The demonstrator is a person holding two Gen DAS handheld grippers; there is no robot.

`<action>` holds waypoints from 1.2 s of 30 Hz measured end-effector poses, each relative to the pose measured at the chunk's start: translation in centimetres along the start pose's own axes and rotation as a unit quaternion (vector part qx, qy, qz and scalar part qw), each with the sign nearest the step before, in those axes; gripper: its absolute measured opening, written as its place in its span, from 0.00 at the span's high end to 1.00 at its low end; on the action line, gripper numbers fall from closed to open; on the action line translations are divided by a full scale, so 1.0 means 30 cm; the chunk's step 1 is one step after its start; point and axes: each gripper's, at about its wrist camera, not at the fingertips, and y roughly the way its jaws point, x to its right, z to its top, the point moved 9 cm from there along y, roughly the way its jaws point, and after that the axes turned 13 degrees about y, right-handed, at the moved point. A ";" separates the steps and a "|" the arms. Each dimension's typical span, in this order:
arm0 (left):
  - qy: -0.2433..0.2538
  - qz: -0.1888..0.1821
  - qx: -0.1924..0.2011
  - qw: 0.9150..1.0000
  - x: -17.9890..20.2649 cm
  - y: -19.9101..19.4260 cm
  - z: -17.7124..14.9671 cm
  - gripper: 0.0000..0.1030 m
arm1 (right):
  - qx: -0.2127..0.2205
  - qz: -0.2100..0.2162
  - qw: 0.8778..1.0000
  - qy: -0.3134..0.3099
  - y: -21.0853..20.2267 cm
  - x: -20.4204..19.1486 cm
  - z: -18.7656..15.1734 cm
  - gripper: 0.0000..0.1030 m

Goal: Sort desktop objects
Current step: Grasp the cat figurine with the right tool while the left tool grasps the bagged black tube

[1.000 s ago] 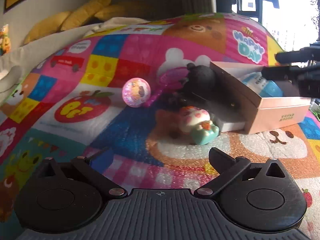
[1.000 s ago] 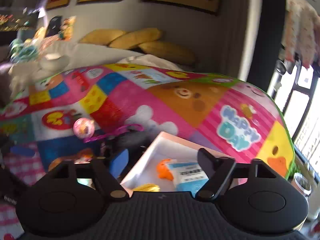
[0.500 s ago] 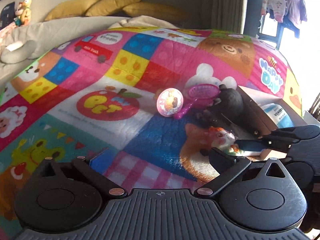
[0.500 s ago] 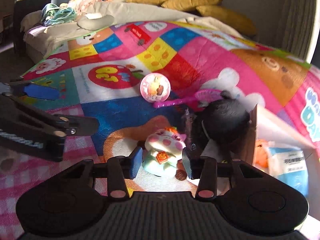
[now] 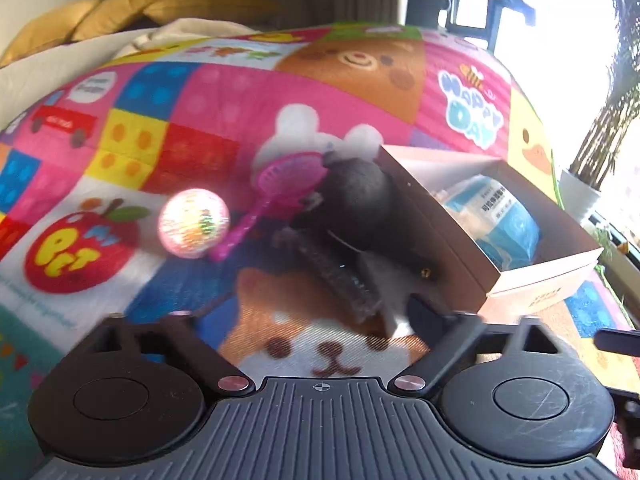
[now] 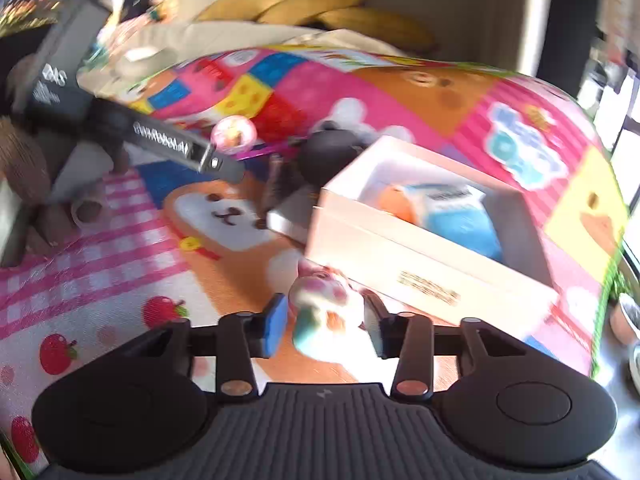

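Note:
My right gripper (image 6: 325, 326) is shut on a small white and teal animal figurine (image 6: 325, 312) and holds it above the mat, just in front of the open white box (image 6: 404, 264). The box holds a blue packet (image 6: 456, 216) and an orange toy (image 6: 394, 204). My left gripper (image 5: 308, 320) is open and empty over the mat. Ahead of it lie a sparkly pink ball (image 5: 194, 222), a pink toy brush (image 5: 280, 192), a black round object (image 5: 356, 200) and the box (image 5: 536, 288).
The colourful play mat (image 5: 200, 120) covers the surface. The left gripper's arm (image 6: 160, 140) crosses the right wrist view at upper left. Yellow cushions (image 5: 120, 4) lie at the back. A potted plant (image 5: 588, 160) stands at the right by the window.
My right gripper has closed on the figurine and lifted it away toward the front of the box. The left gripper has shifted and turned toward the box.

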 end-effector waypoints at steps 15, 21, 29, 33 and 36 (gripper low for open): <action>0.012 0.023 -0.027 0.999 -0.010 0.129 0.039 0.70 | 0.033 -0.004 0.981 0.193 0.057 0.183 -0.036 0.25; 0.029 -0.006 -0.049 0.998 0.008 0.002 -0.043 0.80 | 0.032 -0.003 0.979 0.200 0.062 0.186 -0.035 0.20; 0.088 -0.092 -0.057 0.990 0.190 -0.236 -0.190 0.69 | 0.040 -0.013 0.982 0.184 0.050 0.169 -0.036 0.16; 0.111 -0.052 -0.046 0.991 0.212 -0.255 -0.223 0.39 | 0.042 -0.018 0.983 0.178 0.047 0.163 -0.034 0.12; 0.116 -0.012 -0.039 0.992 0.188 -0.234 -0.221 0.25 | 0.046 -0.017 0.986 0.161 0.042 0.145 -0.032 0.07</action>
